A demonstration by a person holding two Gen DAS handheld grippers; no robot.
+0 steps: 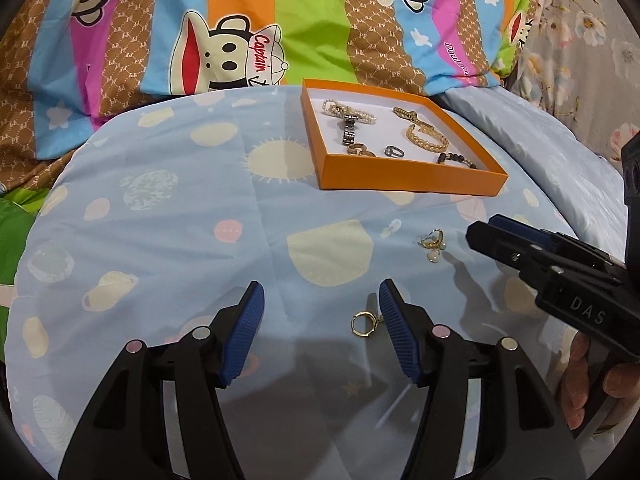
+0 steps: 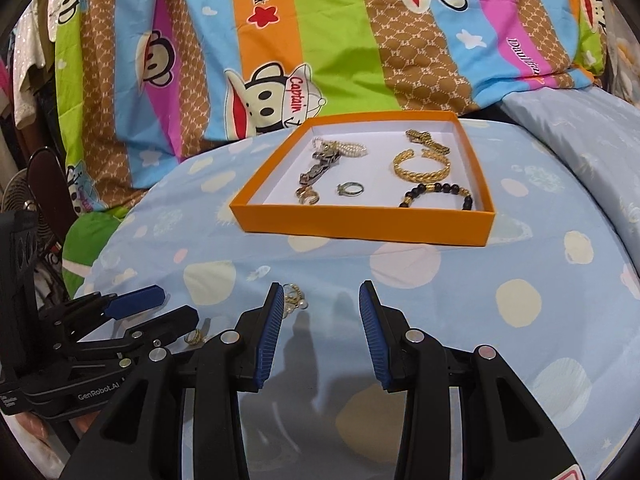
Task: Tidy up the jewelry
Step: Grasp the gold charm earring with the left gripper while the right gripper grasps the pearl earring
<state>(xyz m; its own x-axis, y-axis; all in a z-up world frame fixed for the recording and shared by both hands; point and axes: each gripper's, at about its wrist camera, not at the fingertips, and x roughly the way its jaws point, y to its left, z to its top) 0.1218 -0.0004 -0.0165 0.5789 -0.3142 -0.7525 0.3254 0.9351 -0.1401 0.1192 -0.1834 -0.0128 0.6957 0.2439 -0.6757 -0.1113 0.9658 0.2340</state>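
Bedding fills the scene: a pale blue quilt printed with cream planets (image 1: 328,254), and behind it a striped cartoon-monkey pillow (image 1: 224,56).

Furthest left, the left gripper (image 1: 322,300) hovers low over the quilt, its blue ribbed pads spread wide and holding nothing. A small gold hoop earring (image 1: 363,323) lies on the fabric between the fingers, close against the inner face of the right-hand pad.

A little to the right and further from the gripper lies a second gold earring with pearl drops (image 1: 432,245), just beside the tip of the right gripper (image 2: 318,300). That gripper also stands open and empty; from its own camera the pearl earring (image 2: 294,298) sits just outside its left-hand pad.

Beyond both, toward the pillow, a shallow orange cardboard box with a white floor (image 1: 412,180) already holds a pearl bracelet, a watch, several rings, a gold cuff and a dark beaded bracelet.

Both earrings look very light, hard and smooth, likely to slip or sink into the soft quilt. Pinching the hoop across its ring, pads pressed slightly into the fabric, seems the surest hold; the pearl drops probably dangle and swing once lifted.
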